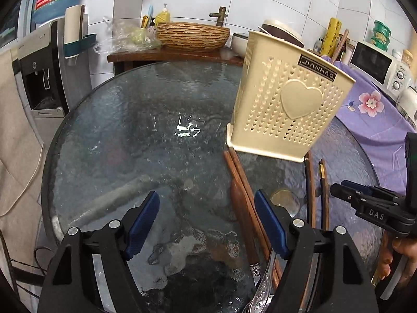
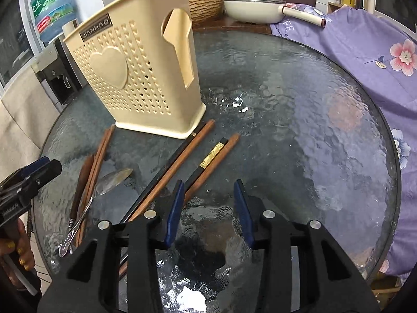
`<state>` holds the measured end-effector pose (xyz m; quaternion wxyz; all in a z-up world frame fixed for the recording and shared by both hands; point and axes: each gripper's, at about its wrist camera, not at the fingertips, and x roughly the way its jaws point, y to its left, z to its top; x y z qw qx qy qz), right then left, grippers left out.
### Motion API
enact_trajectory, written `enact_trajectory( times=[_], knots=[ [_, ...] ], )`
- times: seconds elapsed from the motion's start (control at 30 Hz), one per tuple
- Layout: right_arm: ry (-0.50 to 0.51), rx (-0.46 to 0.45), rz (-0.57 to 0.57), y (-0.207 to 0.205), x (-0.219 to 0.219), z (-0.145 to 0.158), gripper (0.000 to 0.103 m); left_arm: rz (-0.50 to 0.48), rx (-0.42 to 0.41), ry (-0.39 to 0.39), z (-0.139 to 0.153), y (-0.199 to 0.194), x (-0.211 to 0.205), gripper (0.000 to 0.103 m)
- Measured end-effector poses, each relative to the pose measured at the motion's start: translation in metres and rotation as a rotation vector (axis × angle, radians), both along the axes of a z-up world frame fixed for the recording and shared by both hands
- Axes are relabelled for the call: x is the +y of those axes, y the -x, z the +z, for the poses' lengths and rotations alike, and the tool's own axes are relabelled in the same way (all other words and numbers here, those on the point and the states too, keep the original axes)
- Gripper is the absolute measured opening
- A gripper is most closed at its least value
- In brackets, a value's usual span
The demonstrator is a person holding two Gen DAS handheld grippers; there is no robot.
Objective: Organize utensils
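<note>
A cream perforated utensil holder (image 1: 286, 99) (image 2: 135, 73) with a heart on its side stands upright on the round glass table (image 1: 117, 130) (image 2: 299, 135). In front of it lie several chopsticks: a brown pair (image 1: 241, 180) (image 2: 100, 151) and black and brown ones (image 2: 177, 161) (image 2: 212, 156). A metal spoon (image 1: 284, 198) (image 2: 114, 178) and a wooden-handled utensil (image 1: 242, 216) (image 2: 80, 182) lie beside them. My left gripper (image 1: 207, 203) (image 2: 49, 164) is open over bare glass, left of the brown pair. My right gripper (image 2: 208, 185) (image 1: 336, 187) is open, nothing between its pads, with chopstick ends at its left pad.
A purple floral cloth (image 2: 365, 60) (image 1: 370, 109) borders the table's right side. Behind the table a counter holds a wooden basin (image 1: 192, 35), a white pan (image 2: 252, 10) and a microwave (image 1: 375, 62). A water dispenser (image 1: 41, 73) stands at the left. A person's hand (image 2: 18, 255) grips the left handle.
</note>
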<state>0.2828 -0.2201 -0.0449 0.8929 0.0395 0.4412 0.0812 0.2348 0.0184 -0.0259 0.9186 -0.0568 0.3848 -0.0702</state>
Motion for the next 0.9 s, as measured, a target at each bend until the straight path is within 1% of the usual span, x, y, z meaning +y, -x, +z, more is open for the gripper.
enact_trajectory(
  times=[0.13,0.2,0.27,0.37,0.5,0.57,0.63,0.7,0.83,0.9],
  knots=[
    [0.008,0.013,0.001,-0.001,0.005,-0.005,0.037,-0.007,0.01,-0.001,-0.004,0.0,-0.004,0.072],
    [0.024,0.006,0.004,-0.001,0.009,-0.003,0.036,-0.012,0.016,-0.006,-0.006,0.0,-0.007,0.072],
    [0.031,0.007,0.013,-0.002,0.011,-0.002,0.031,-0.013,0.02,-0.01,-0.008,0.001,-0.008,0.071],
    [0.04,0.011,0.026,-0.002,0.012,0.0,0.029,-0.016,0.028,-0.009,-0.011,0.001,-0.008,0.071],
    [0.008,0.031,0.021,0.001,-0.001,0.0,0.029,-0.011,0.035,-0.011,-0.014,0.002,-0.006,0.07],
    [0.031,0.037,0.008,0.0,-0.007,0.0,0.028,-0.011,0.039,-0.011,-0.015,0.001,-0.005,0.07],
    [0.032,0.038,-0.002,-0.001,-0.016,-0.001,0.027,-0.018,0.04,-0.01,-0.014,0.001,-0.005,0.069],
    [0.008,0.042,-0.035,0.0,-0.027,0.001,0.027,-0.026,0.038,-0.014,-0.013,0.001,-0.007,0.069],
    [-0.108,0.044,-0.027,-0.001,-0.03,0.005,0.028,-0.047,0.043,-0.004,-0.012,-0.001,-0.014,0.068],
    [-0.134,0.05,-0.016,-0.004,-0.025,0.005,0.028,-0.067,0.047,-0.015,-0.013,-0.002,-0.02,0.066]
  ],
)
